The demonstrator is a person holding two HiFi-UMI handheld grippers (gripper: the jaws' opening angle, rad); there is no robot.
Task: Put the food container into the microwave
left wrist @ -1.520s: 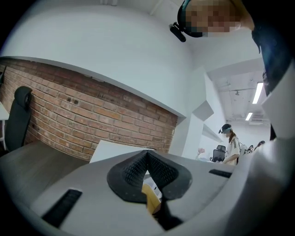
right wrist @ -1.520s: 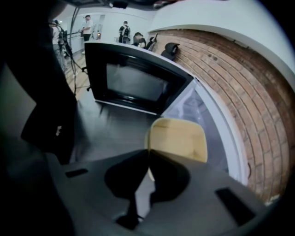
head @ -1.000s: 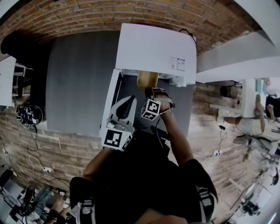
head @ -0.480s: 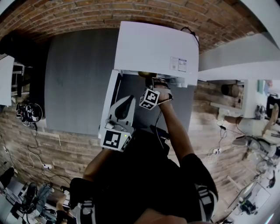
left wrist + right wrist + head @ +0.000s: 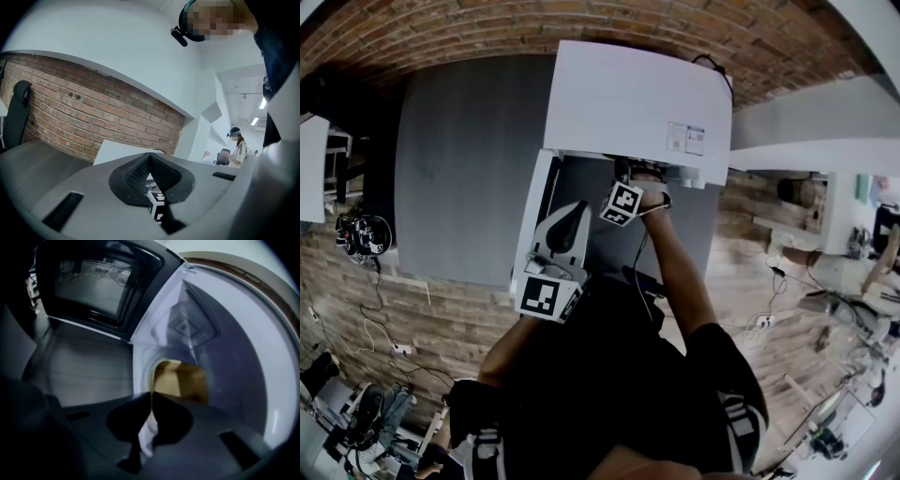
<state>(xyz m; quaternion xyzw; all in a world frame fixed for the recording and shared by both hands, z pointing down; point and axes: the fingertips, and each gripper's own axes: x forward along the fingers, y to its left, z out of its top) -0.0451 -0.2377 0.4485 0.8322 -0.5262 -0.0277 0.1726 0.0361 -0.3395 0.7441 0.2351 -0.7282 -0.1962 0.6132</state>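
The white microwave (image 5: pixel 637 103) stands on a grey table (image 5: pixel 459 169), and its door (image 5: pixel 536 220) hangs open to the left. My right gripper (image 5: pixel 637 174) reaches into the cavity, and the microwave's top hides its tips in the head view. In the right gripper view the yellow-brown food container (image 5: pixel 180 380) sits inside the white cavity (image 5: pixel 225 348), just beyond my right gripper (image 5: pixel 151 397), which is shut on its near rim. The left gripper (image 5: pixel 570 220) hangs back in front of the open door, shut and with nothing in it.
The door's dark window (image 5: pixel 98 284) fills the left of the right gripper view. A brick wall (image 5: pixel 487 28) runs behind the table. A black chair (image 5: pixel 16 110) stands at the far left, and a person (image 5: pixel 239 145) sits in the background.
My right gripper has pushed forward with the container, which was visible at the microwave's opening and is now hidden inside the cavity in the head view. The left gripper has stayed put.
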